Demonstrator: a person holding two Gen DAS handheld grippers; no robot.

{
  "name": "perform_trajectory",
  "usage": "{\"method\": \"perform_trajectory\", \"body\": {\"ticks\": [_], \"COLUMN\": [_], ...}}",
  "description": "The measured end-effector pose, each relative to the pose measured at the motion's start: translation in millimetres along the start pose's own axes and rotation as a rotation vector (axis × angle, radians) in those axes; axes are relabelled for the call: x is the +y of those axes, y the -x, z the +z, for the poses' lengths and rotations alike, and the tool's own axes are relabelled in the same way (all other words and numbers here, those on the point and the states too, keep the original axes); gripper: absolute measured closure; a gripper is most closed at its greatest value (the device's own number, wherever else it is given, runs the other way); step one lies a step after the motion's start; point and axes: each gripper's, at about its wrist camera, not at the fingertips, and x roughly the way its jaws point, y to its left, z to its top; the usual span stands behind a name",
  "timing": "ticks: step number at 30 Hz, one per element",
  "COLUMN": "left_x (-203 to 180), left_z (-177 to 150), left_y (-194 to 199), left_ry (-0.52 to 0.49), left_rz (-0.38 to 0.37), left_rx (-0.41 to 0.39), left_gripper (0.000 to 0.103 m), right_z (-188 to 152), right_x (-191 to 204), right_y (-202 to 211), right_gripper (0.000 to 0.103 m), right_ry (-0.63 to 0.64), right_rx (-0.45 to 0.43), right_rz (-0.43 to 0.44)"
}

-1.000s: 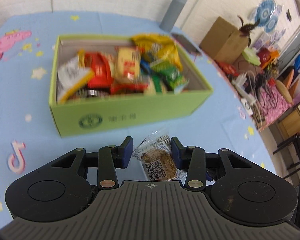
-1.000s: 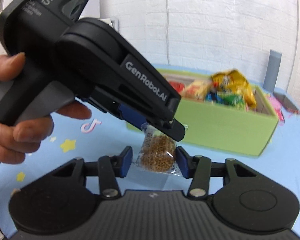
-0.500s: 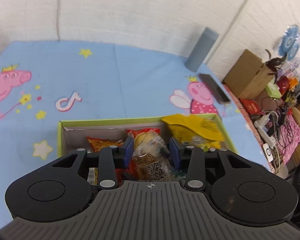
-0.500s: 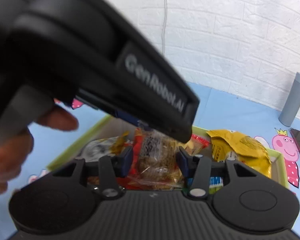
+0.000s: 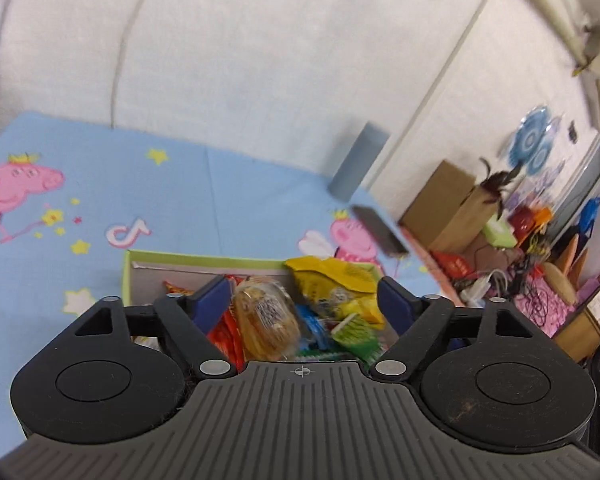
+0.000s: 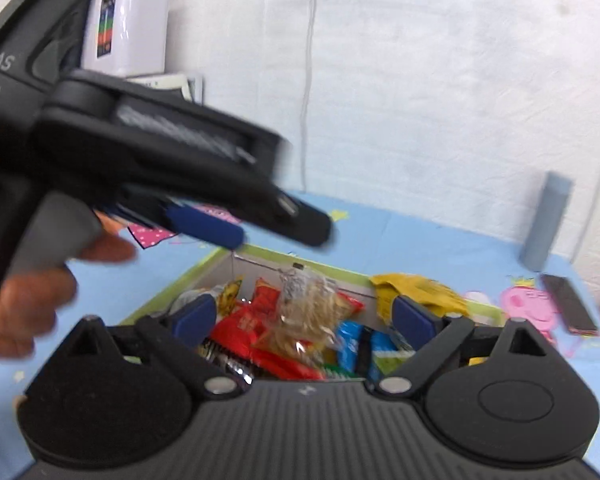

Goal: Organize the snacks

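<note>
A green cardboard box point(image 5: 172, 258) full of snack packs sits on the blue cartoon tablecloth. My left gripper point(image 5: 304, 298) is open above the box. A clear-wrapped brown snack pack point(image 5: 266, 320) lies free between its fingers, over the other snacks. My right gripper point(image 6: 304, 316) is also open above the box point(image 6: 188, 276). The same clear snack pack point(image 6: 308, 312) shows between its fingers, touching neither. The left gripper's body point(image 6: 148, 168) crosses the upper left of the right wrist view, held by a hand. A yellow bag point(image 5: 336, 272) sticks up at the box's right end.
A grey cylinder point(image 5: 358, 168) stands at the table's far edge by the wall. A dark phone point(image 5: 378, 230) lies on the cloth right of the box. A brown carton point(image 5: 448, 204) and floor clutter lie beyond the table's right edge.
Both grippers have opened and let go of the clear snack pack, which now drops onto the snacks in the box. Both grippers have lifted a little.
</note>
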Motion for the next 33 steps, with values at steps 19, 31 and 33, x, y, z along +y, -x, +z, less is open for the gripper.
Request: {"method": "perform_trajectory", "body": {"ticks": [19, 31, 33], "left_x": [-64.9, -117.3, -125.4], "left_z": [-290.7, -368.8, -375.9], "left_y": [168.4, 221.0, 227.0], "left_ry": [0.021, -0.093, -0.115], "left_rz": [0.310, 0.262, 0.268], "left_rx": [0.044, 0.005, -0.005], "left_gripper": [0.016, 0.012, 0.012], "right_z": [-186.5, -252.2, -262.1], "right_x": [58.5, 89.4, 93.0], "right_y": [239.6, 343.8, 360.2], "right_gripper": [0.010, 0.000, 0.000], "right_ry": [-0.309, -0.391, -0.409], "right_rx": [0.009, -0.125, -0.141], "right_rz": [-0.195, -0.370, -0.401]}}
